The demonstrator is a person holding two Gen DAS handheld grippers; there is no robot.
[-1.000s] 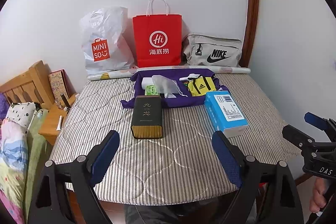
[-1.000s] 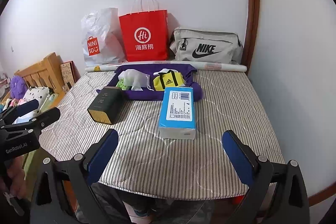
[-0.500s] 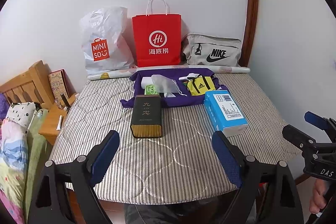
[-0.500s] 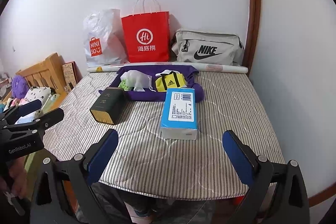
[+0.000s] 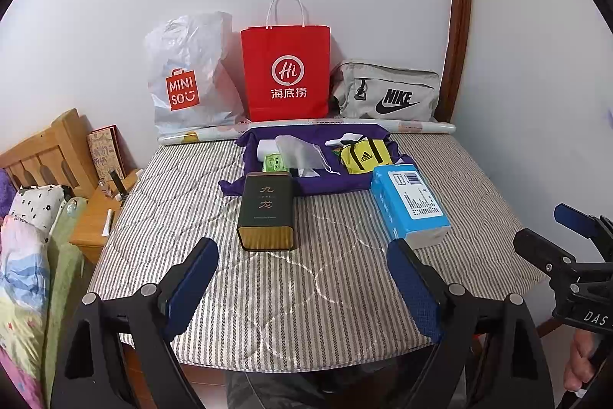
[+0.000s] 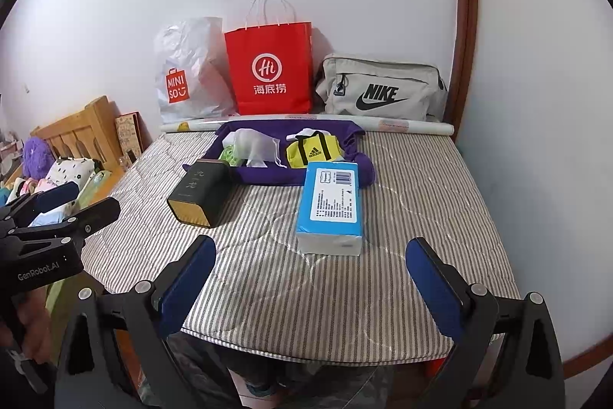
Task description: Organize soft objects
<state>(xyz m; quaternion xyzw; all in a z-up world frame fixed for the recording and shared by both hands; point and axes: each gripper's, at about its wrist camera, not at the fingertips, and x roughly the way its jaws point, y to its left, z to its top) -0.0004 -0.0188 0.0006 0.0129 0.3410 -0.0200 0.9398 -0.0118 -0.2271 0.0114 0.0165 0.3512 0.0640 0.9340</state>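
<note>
A purple cloth (image 5: 345,179) (image 6: 268,175) lies on the far half of the striped mattress (image 5: 268,294) (image 6: 306,294). On it sit a white drawstring pouch (image 5: 300,154) (image 6: 253,144) and a small yellow Adidas bag (image 5: 364,156) (image 6: 312,150). A blue tissue pack (image 5: 408,206) (image 6: 331,206) and a dark tin box (image 5: 267,211) (image 6: 201,192) lie nearer me. My left gripper (image 5: 302,278) is open and empty over the near edge. My right gripper (image 6: 310,278) is open and empty too.
Against the wall stand a Miniso plastic bag (image 5: 184,75), a red paper bag (image 5: 285,64) and a grey Nike bag (image 5: 387,92), with a paper roll (image 5: 421,127) in front. A wooden headboard (image 5: 42,152) and bedding (image 5: 23,248) are at the left.
Both cameras have drifted slightly; the right wrist view has shifted a little toward the mattress. No object has moved and both grippers stay open.
</note>
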